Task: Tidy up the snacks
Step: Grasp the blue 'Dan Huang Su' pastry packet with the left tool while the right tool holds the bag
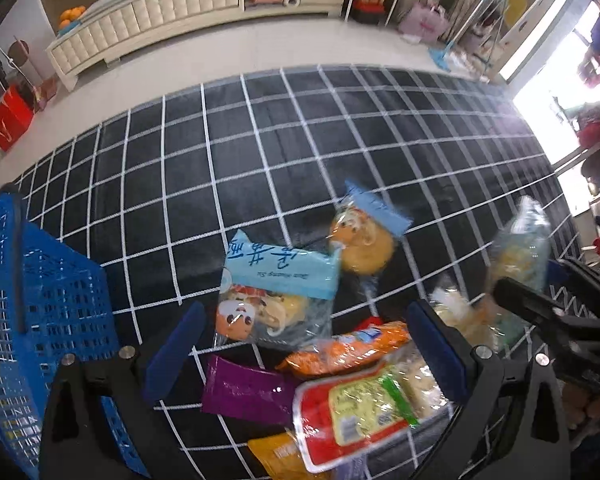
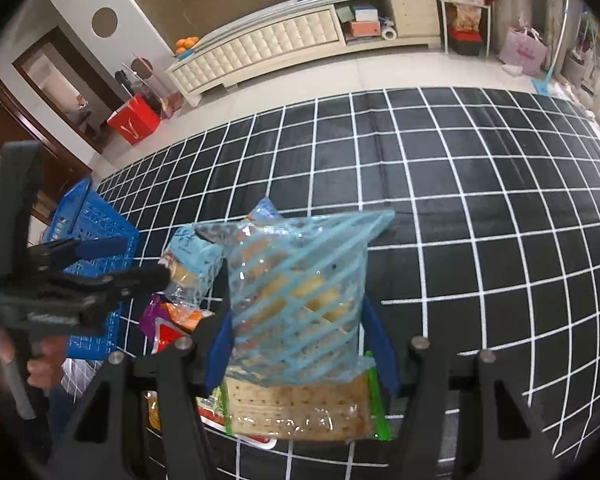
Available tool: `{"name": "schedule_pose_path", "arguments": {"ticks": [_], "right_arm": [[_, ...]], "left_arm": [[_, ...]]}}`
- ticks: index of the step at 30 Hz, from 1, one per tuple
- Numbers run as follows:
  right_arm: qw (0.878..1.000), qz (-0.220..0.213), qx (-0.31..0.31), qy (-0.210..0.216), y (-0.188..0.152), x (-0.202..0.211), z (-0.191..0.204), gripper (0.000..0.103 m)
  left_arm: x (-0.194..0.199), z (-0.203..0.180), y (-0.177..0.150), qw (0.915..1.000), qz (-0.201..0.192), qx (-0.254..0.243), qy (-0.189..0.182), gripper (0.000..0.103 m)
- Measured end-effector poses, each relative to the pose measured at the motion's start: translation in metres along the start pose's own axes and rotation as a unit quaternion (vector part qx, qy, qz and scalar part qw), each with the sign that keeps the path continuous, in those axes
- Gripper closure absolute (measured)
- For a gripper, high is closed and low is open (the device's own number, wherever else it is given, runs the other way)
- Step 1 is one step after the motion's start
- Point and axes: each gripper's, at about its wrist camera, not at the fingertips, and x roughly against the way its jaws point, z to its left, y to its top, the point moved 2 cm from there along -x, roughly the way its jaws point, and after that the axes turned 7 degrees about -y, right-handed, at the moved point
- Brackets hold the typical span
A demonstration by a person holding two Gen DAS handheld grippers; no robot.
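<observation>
Right gripper [image 2: 296,344] clamping blue-striped snack bag [image 2: 300,300] between half-spread pads, lifted at frame centre over the cracker pack [image 2: 300,412]. Left gripper [image 1: 300,352] gaping empty above the pile. Carrying toward blue basket [image 2: 96,224] at left; keeping grip steady, clearing its rim.

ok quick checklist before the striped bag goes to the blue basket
1. Right tool closed on the blue-striped snack bag: ok, pads on both sides, bag lifted off the pile.
2. Bag clear of the cracker pack below: ok.
3. Blue basket in view, far left: ok.
4. Room inside the basket: cannot tell.
5. Left tool empty and open over the snack pile: ok.
6. Path to the basket free: not ok, the left tool sits between.
</observation>
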Motion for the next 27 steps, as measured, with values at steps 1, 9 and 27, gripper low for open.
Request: {"name": "schedule_pose_path", "arguments": {"ticks": [1,9,27], "right_arm": [[1.000,0.000,0.004,-0.001,0.001,-0.002,0.001,0.038],[1.000,0.017,0.010,0.014,0.001,-0.021,0.003,0.038],[1.000,0.027,-0.008,0.011,0.001,-0.035,0.004,0.038]], "left_arm": [[-0.007,0.003,0.002,0.9999,0.010,0.002,0.011,0.002],[-0.043,0.011,0.004,0.9987,0.044,-0.008,0.025,0.002],[-0.078,0.027,-0.012,0.9983,0.049,0.033,-0.002,0.037]]}}
